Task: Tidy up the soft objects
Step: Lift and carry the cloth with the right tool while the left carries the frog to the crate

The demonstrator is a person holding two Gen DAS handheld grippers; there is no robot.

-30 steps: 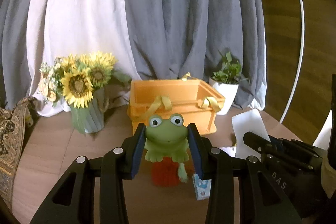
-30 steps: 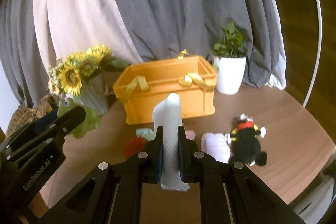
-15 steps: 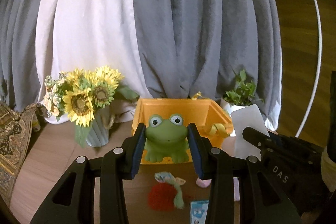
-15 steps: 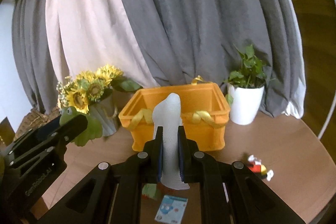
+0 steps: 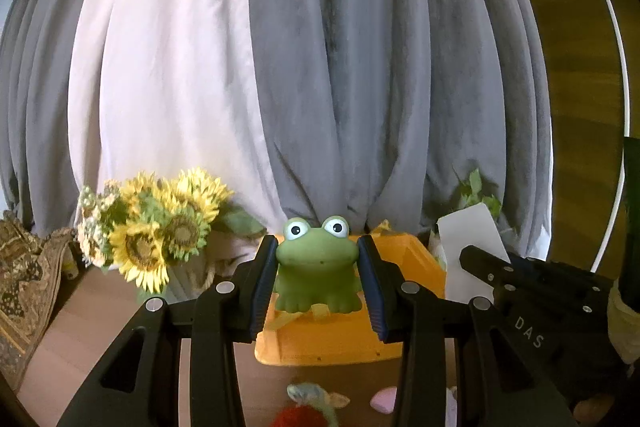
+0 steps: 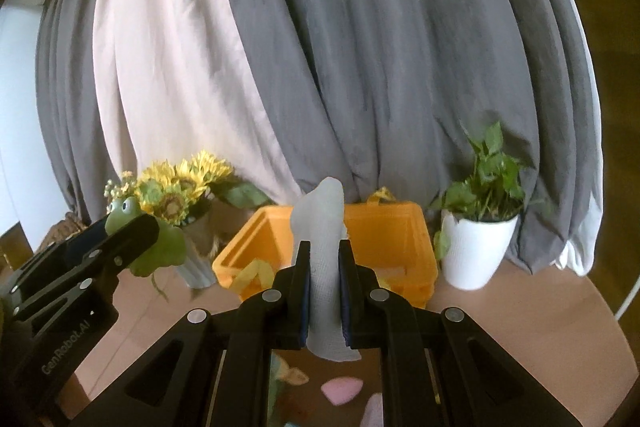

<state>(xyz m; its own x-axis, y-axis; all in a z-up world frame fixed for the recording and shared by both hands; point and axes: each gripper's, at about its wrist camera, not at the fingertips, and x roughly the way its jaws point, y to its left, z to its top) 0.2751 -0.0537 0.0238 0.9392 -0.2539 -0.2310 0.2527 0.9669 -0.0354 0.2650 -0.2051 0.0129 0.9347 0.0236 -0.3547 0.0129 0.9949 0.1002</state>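
Left wrist: green frog (image 5: 317,267) clamped inside left claw (image 5: 318,281).

Grey and white curtains (image 5: 280,87), round wooden table (image 6: 520,315), sunflower vase (image 5: 160,243), potted plant (image 6: 476,239)

My left claw (image 5: 317,281) is up in the air with its two fingers squeezed on the sides of a green frog toy (image 5: 316,265). My right claw (image 6: 323,287) is up beside it, fingers pinched tight on a white rolled cloth (image 6: 322,259) that stands straight up.
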